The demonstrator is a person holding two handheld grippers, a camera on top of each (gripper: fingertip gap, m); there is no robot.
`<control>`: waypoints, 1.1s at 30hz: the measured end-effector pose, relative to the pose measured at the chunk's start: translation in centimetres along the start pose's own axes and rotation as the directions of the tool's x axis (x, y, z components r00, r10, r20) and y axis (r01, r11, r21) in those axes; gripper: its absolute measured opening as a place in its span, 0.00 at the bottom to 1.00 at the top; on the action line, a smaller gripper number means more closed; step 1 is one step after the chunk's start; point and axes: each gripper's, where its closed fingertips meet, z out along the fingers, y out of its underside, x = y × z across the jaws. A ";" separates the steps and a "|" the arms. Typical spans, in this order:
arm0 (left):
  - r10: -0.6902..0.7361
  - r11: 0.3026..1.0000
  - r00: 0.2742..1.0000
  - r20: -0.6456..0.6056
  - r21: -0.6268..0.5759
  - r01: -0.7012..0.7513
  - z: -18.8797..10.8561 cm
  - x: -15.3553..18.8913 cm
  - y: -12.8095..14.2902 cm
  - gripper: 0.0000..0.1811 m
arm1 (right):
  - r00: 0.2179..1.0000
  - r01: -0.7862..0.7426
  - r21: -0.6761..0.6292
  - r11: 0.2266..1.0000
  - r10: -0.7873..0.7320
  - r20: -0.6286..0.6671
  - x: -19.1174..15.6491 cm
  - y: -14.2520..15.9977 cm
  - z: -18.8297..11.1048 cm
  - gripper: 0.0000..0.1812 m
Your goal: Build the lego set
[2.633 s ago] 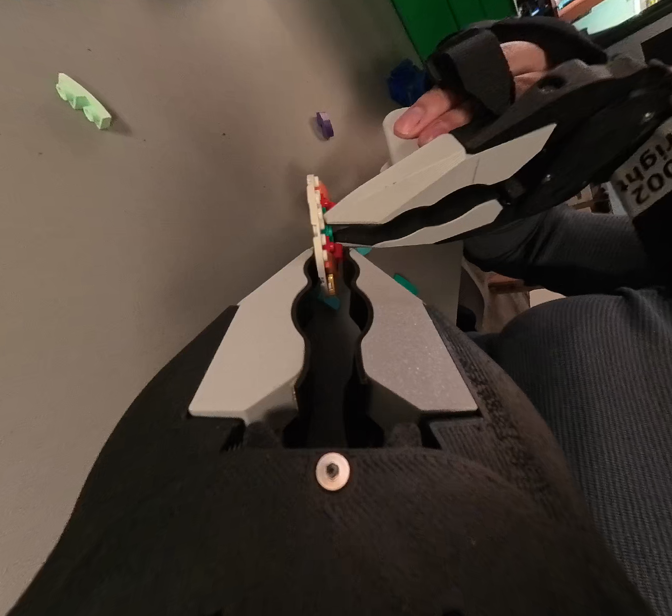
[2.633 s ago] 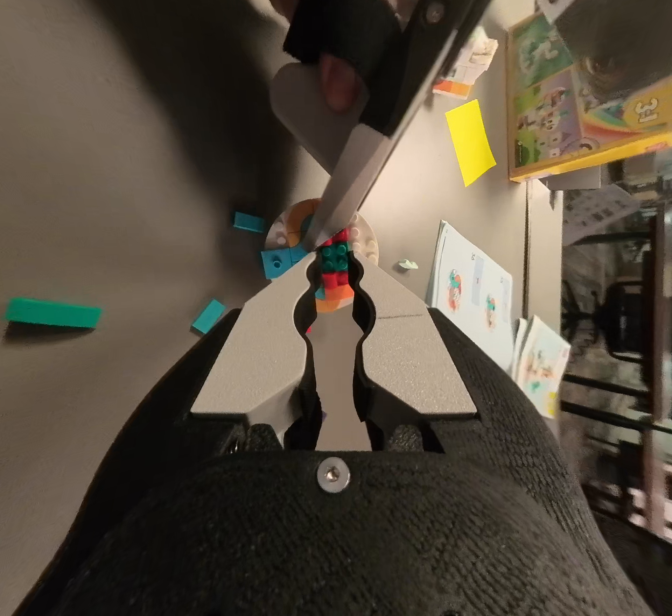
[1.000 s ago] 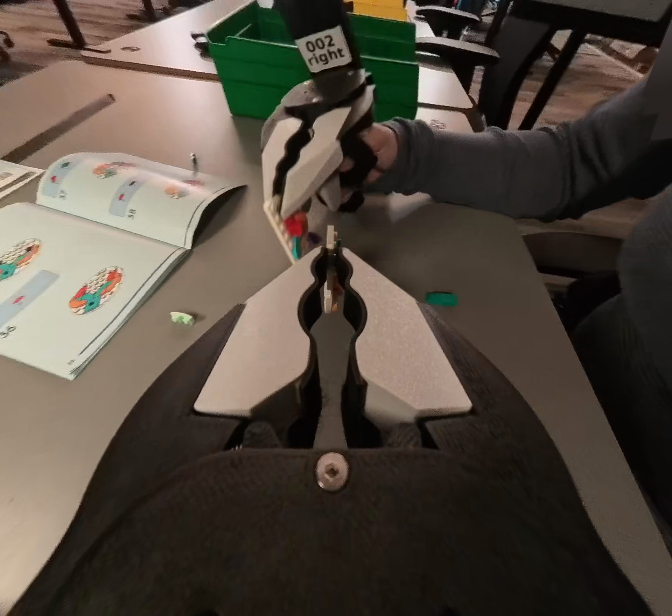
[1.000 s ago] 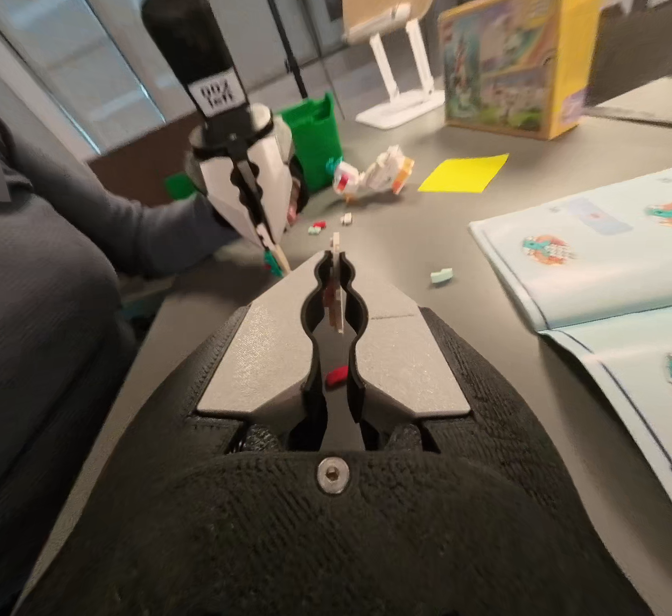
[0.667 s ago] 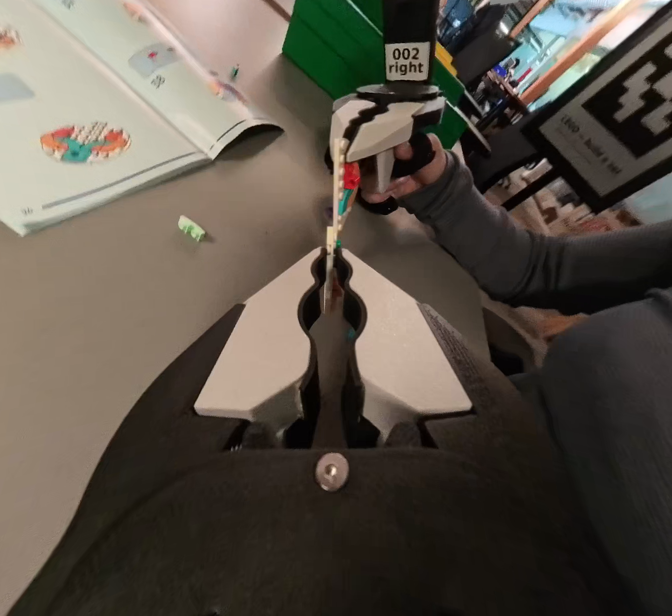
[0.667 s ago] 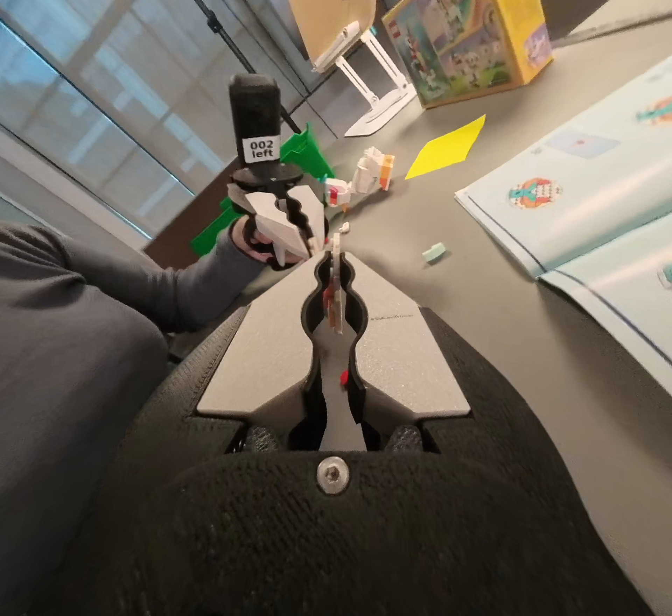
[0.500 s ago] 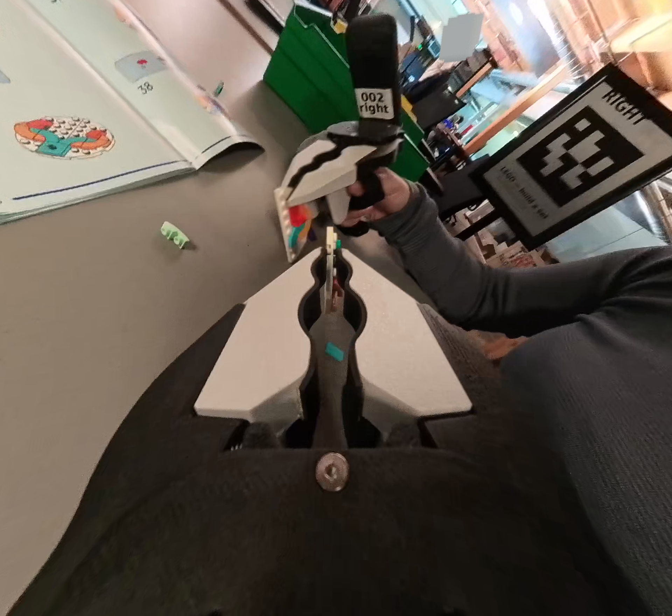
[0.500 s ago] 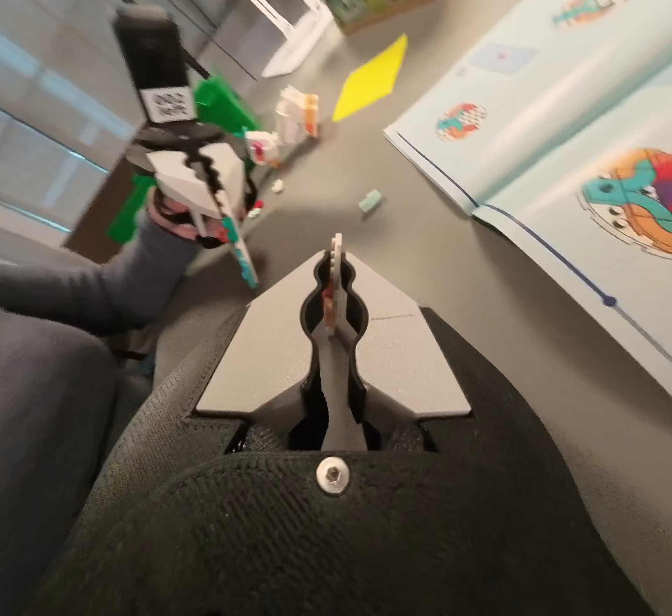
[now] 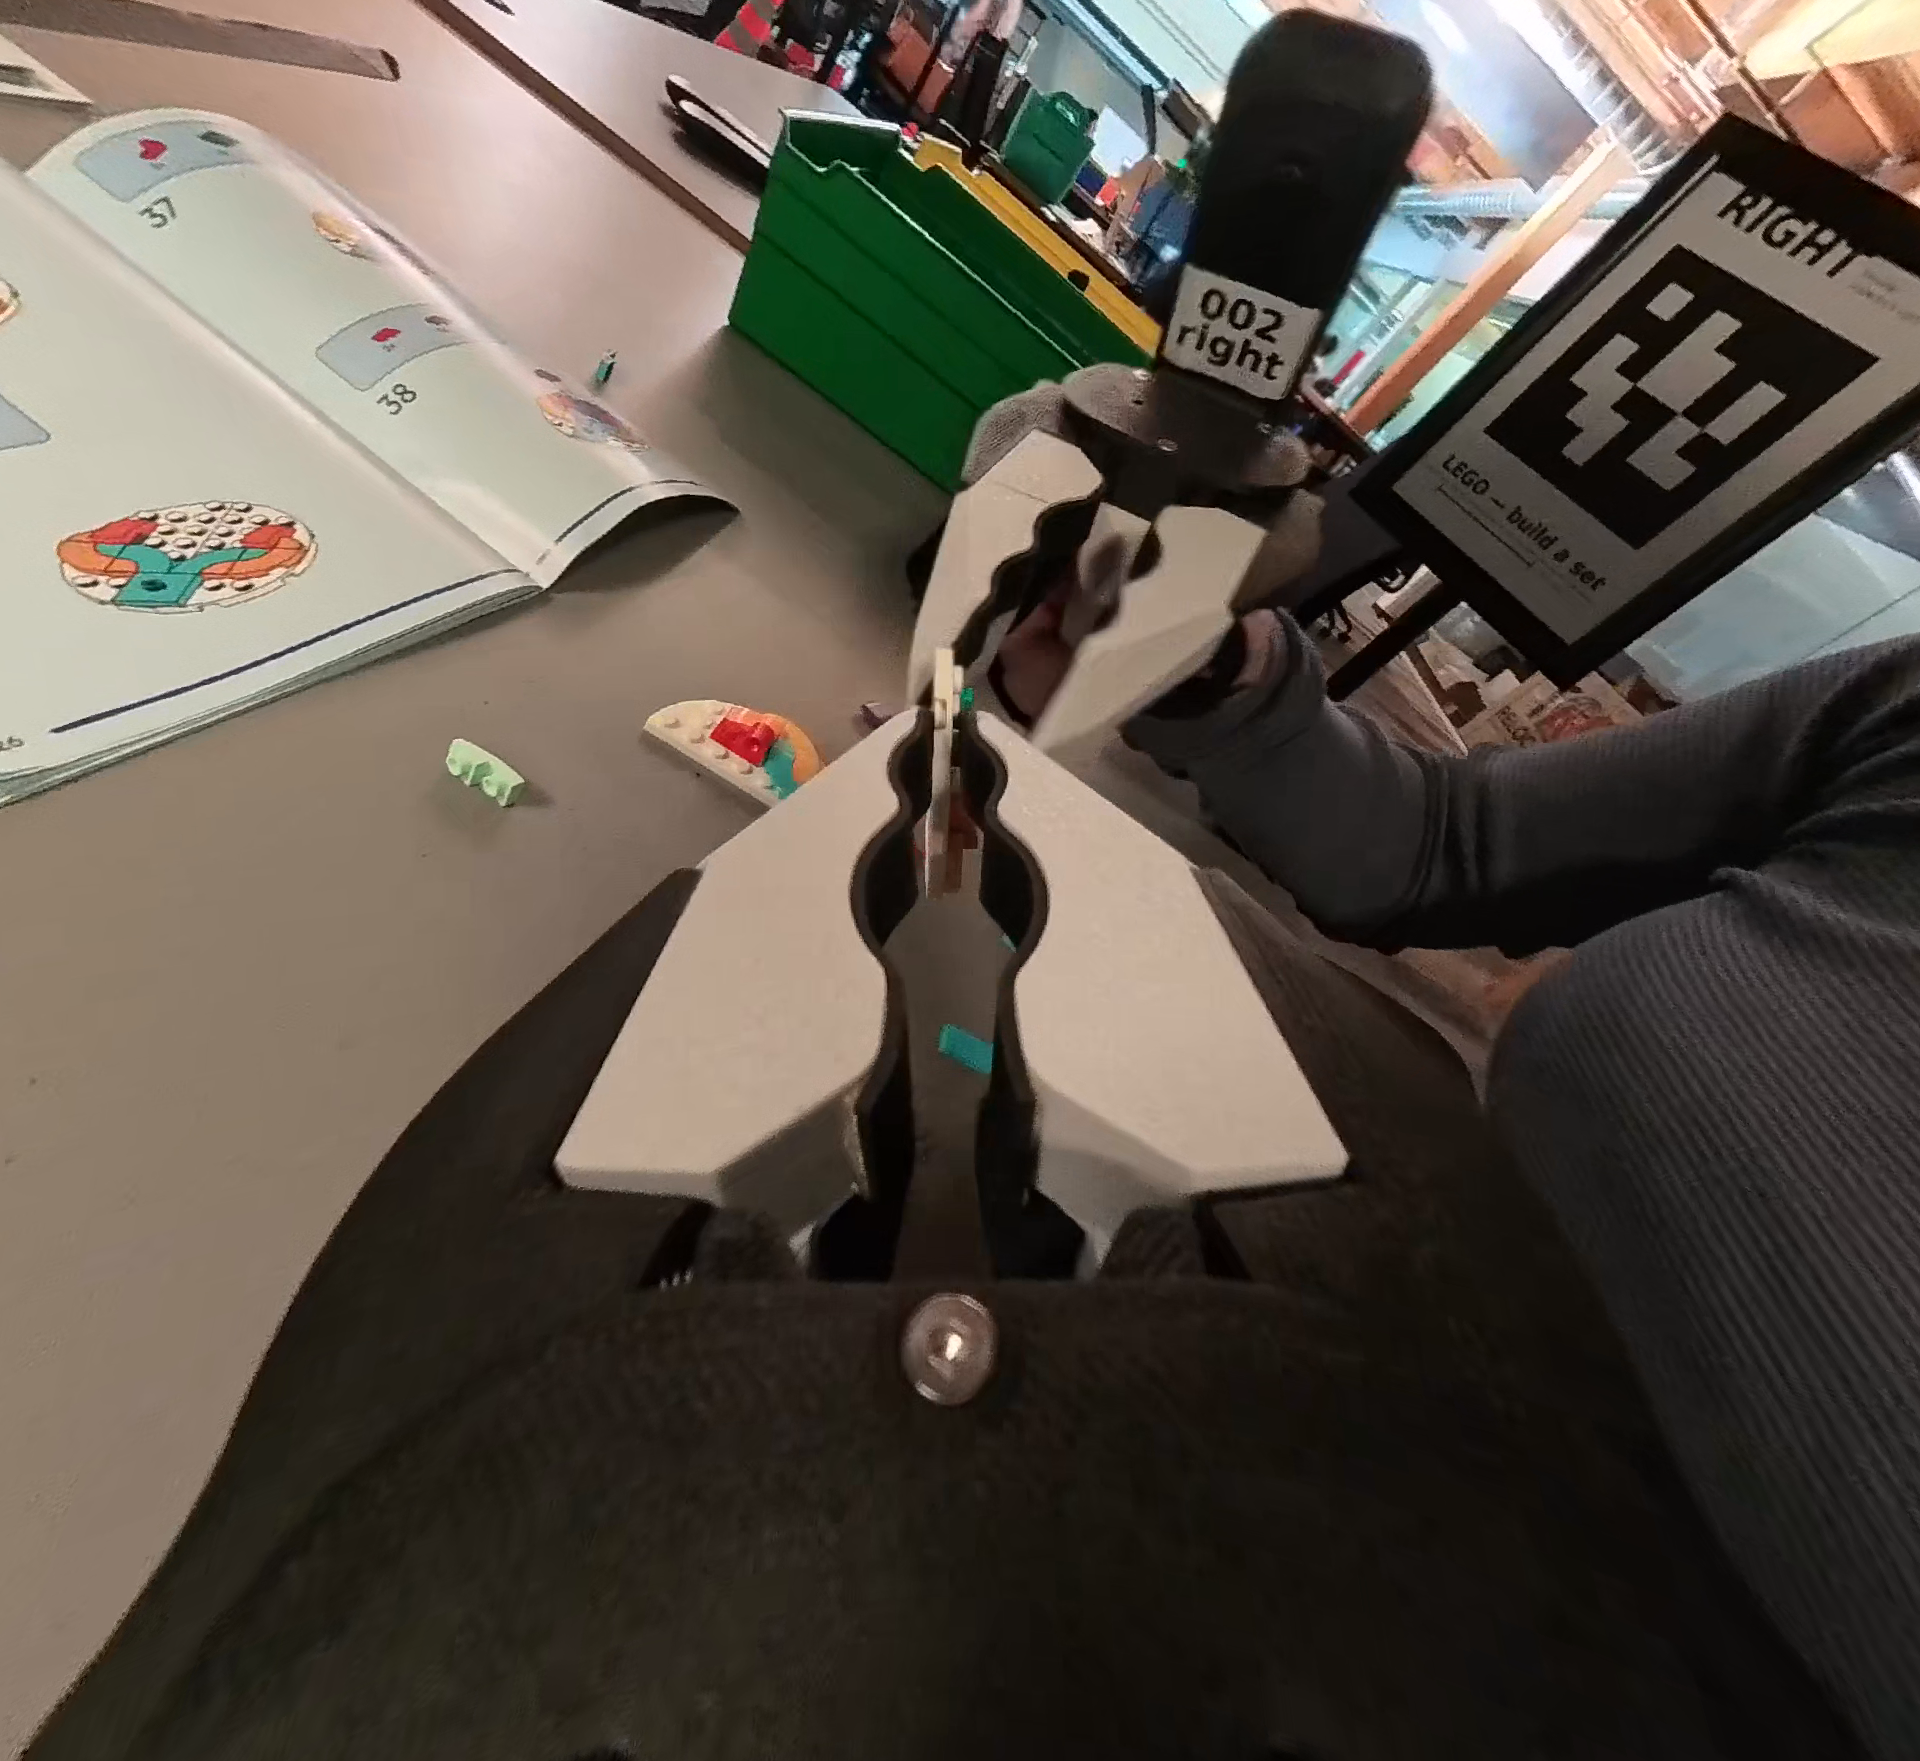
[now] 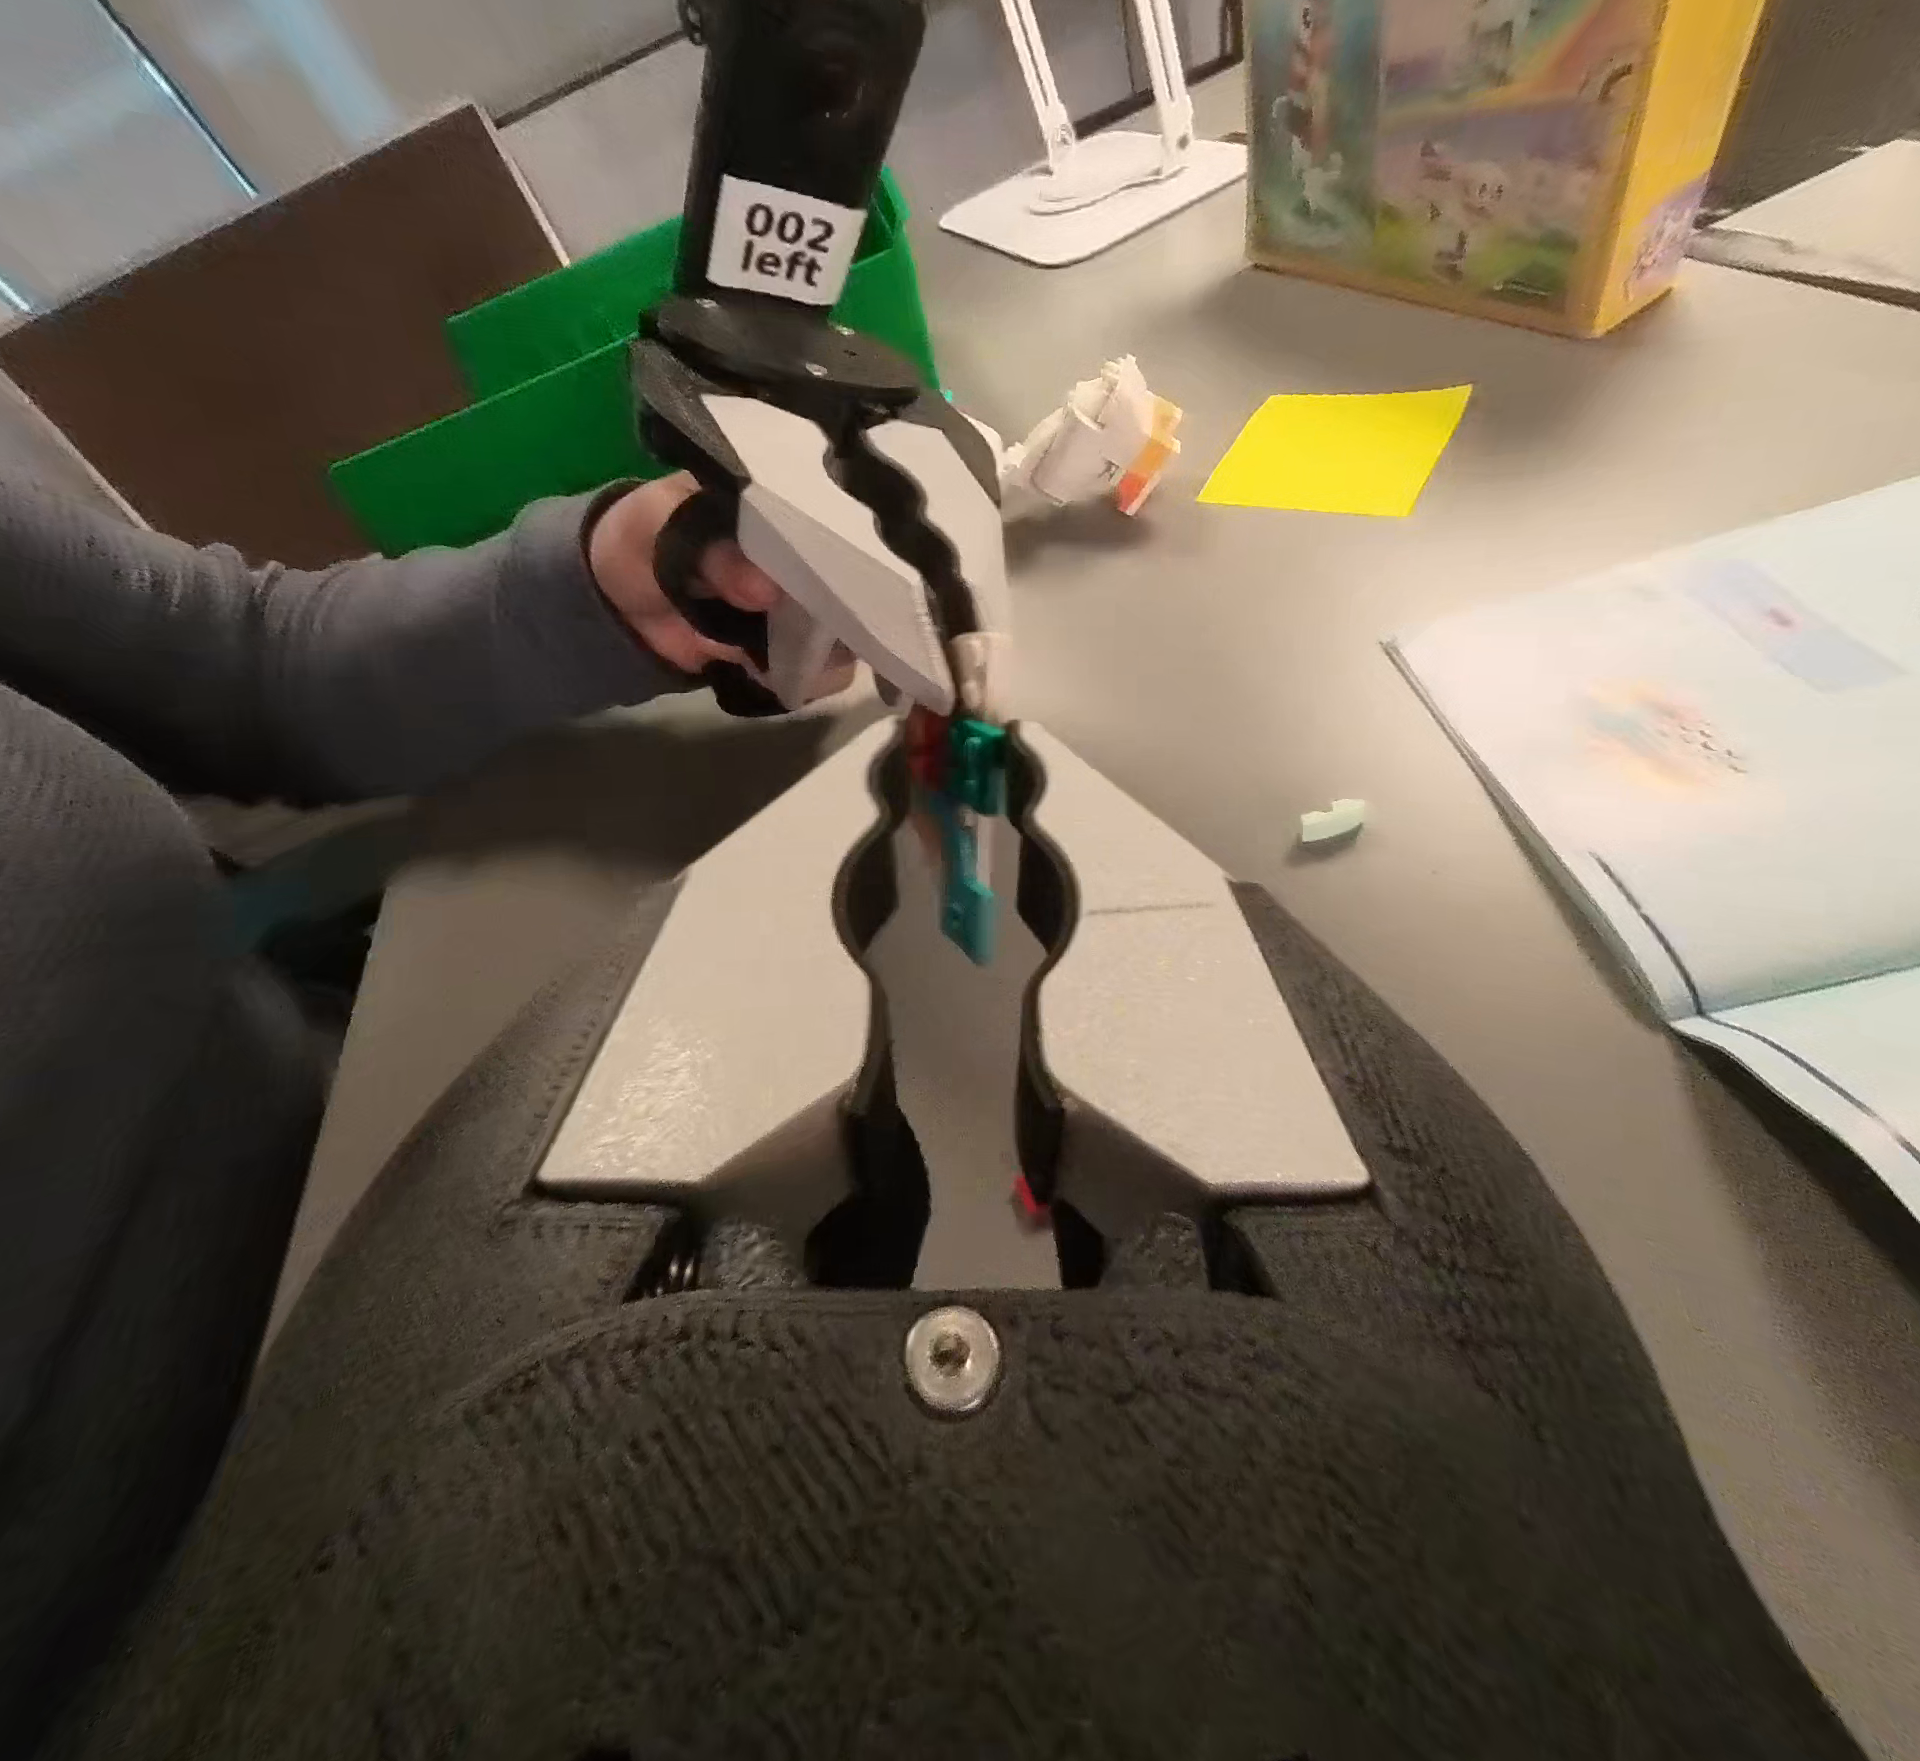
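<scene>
My left gripper (image 9: pixel 940 724) is shut on a white half-disc plate (image 9: pixel 942 807), held edge-on above the grey table. Red and teal bricks on it show in the right wrist view (image 10: pixel 961 818), hanging from the left gripper (image 10: pixel 951 683). My right gripper (image 10: pixel 954 740) is open, its fingers on either side of that plate's upper end; it also shows in the left wrist view (image 9: pixel 982 709). A second white half-disc (image 9: pixel 727 740) with red, orange and teal pieces lies flat on the table just left of both grippers.
An open instruction booklet (image 9: pixel 260 464) lies at the left, also in the right wrist view (image 10: pixel 1714 776). A mint-green piece (image 9: pixel 483 771), green bins (image 9: pixel 914 340), a set box (image 10: pixel 1455 101), a yellow note (image 10: pixel 1340 449) and a white model (image 10: pixel 1091 454) stand around. The grippers are tip to tip, or close to it. The right tips stand about 10 centimetres off the mint-green piece (image 9: pixel 483 771). Look for it in the right wrist view (image 10: pixel 1331 816) too.
My right gripper has opened and let go of its half-disc, which now lies on the table. It has moved in around the plate that my left gripper still holds.
</scene>
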 end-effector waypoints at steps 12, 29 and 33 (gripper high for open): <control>-0.036 0.999 0.997 0.061 0.005 0.036 0.8 -0.9 0.6 0.02 | 0.990 0.106 -0.080 0.991 -0.113 -0.088 1.3 1.3 -0.4 0.03; 0.108 0.990 0.994 0.034 0.082 -0.111 0.4 0.7 -0.9 0.07 | 0.982 0.178 0.009 0.984 -0.177 -0.066 0.2 -0.1 -1.1 0.02; 0.092 0.995 0.994 -0.061 0.033 -0.090 0.7 1.8 0.0 0.15 | 0.997 0.031 0.098 0.995 -0.037 0.069 -0.5 -0.9 -1.6 0.02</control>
